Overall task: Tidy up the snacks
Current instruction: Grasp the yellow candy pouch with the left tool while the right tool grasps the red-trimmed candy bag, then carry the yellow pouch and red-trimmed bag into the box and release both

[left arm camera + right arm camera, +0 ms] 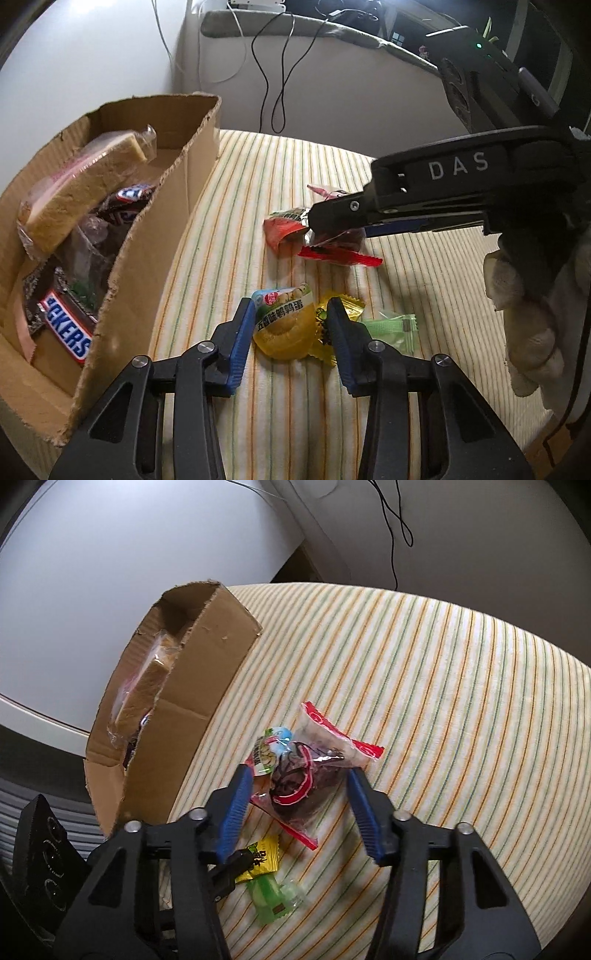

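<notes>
Straddling yellow pack (pixel 282 328) with left gripper (pixel 291 314), jaws apart; our right gripper (pixel 299 779) brackets red packet (pixel 314 775), pads not touching.

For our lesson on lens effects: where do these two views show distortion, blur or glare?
Left wrist view: stripes of the cloth bow, dark corners, cardboard box sharp. Right wrist view: same barrel curve, right gripper fingers slightly smeared, dark-red snack packet sharp; soft daylight, no harsh glare.

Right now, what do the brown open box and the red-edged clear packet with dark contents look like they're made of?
Brown open box: corrugated cardboard, matte; ragged torn rim and fluting show along its edges. Red-edged clear packet: thin plastic film, glossy, probably; it crinkles, glints, and its dark contents show through.
</notes>
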{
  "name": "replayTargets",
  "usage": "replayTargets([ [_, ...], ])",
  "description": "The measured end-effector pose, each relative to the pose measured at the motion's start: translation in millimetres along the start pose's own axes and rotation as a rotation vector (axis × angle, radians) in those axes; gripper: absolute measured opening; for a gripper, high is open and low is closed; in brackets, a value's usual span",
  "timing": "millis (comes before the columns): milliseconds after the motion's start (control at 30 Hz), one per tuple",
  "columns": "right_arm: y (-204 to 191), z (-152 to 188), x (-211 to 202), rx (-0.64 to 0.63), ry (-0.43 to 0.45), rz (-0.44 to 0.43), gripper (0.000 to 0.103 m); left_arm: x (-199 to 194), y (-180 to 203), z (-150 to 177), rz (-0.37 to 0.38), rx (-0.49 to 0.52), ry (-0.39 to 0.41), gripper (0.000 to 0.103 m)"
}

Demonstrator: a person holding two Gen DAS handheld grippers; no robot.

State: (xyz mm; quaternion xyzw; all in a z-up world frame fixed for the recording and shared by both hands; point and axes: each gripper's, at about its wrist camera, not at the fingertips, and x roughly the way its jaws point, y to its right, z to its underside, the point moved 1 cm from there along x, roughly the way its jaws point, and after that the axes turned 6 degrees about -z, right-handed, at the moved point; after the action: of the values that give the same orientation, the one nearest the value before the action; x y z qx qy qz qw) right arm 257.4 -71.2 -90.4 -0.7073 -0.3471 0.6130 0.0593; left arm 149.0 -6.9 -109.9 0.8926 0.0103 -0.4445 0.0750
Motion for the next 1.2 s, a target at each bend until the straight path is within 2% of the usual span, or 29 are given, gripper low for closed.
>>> replayTargets([
  [100, 2.2, 2.1, 0.8, -0.001, -0.005, -0.002, 0.044, 1.1, 5.3, 0.8, 0.009, 0.01, 0.004, 0.028],
  [200, 1.5, 3.0, 0.6, 0.002, -0.003, -0.008, 0.038, 1.0, 6.9, 1.7, 0.01, 0.021, 0.01, 0.026],
  [367, 2.3, 8.5, -7.2, -0.011, 0.008, 0.008, 0.037, 0.5, 5.0, 3.0, 0.021, 0.006, 0.011, 0.022],
  [700, -5.3, 15.2, -20.5, -0.011, 0.049, 0.024, 0.037, -10.0, 4.2, 2.0, 0.046, -0.004, 0.028, 0.022],
  [1200, -36.3, 26.8, -52.8, -0.054, 0.114, 0.03, 0.037, -56.7, -12.7, -1.5, 0.068, -0.015, 0.119, 0.022],
])
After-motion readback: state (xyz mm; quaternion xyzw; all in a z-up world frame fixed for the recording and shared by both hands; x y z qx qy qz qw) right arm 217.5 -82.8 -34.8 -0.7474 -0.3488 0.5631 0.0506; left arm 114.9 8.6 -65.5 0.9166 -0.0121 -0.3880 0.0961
